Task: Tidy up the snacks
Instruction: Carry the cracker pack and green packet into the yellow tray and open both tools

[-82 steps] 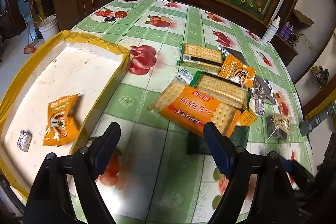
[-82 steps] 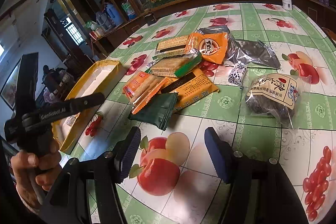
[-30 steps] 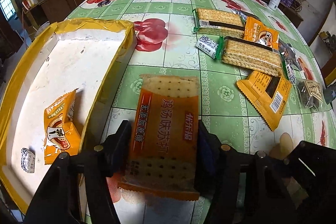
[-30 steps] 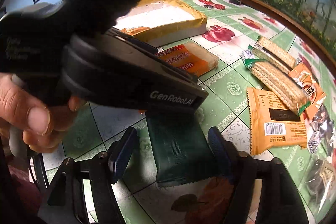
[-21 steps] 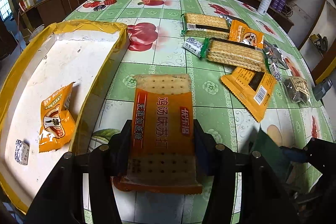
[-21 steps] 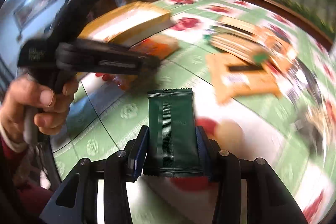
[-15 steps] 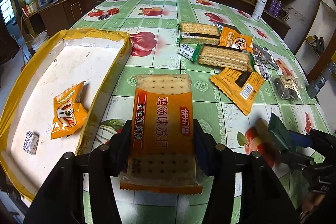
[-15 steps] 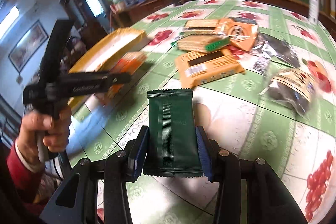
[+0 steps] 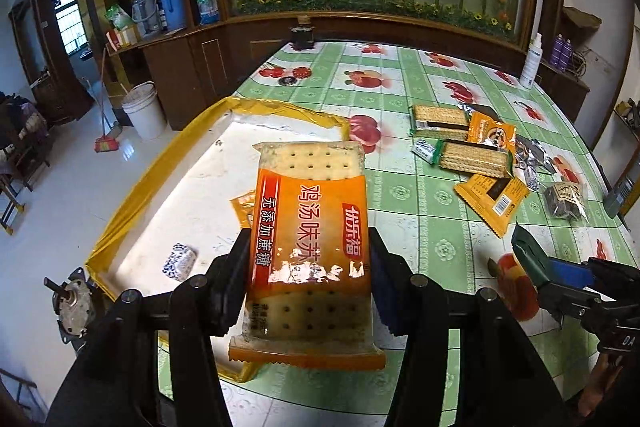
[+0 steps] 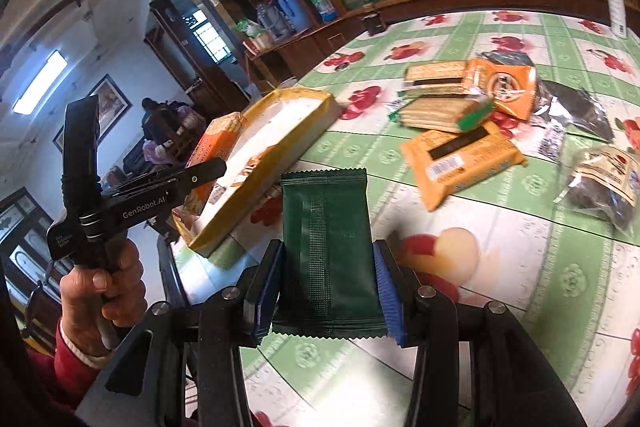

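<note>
Counter (image 9: 432, 223) comes first in both views, a green checked cloth with fruit prints filling the middle and right of each frame. Next in size is the yellow-rimmed tray (image 9: 132, 203), at the left of the left wrist view and at centre left of the right wrist view; I can see a small orange packet (image 9: 242, 205) and a little blue-and-white wrapped sweet (image 9: 179, 261) already lying in it, so I judge the sorting begun but far from finished. My left tongs (image 9: 308, 279) are clamped on the orange cracker pack (image 9: 310, 239), which stands lengthwise at the centre of that frame, lifted and hanging over the tray's near right edge. My right tongs (image 10: 328, 291) grip the dark green packet (image 10: 326, 247) by its long sides, held above the counter in the lower middle of that frame, just right of the tray's near corner. So two snacks are in transit, neither released yet. Still waiting at the right of the left wrist view are two clear-wrapped cracker sleeves (image 9: 472, 158), an orange round-logo bag (image 9: 491, 134), a flat orange barcode pack (image 9: 493, 197), a silver foil bag (image 9: 528, 153), a dark cake in clear wrap (image 9: 565, 201) and a small wrapped sweet (image 9: 424, 149). I reckon roughly a third will be done once these two go in.
</note>
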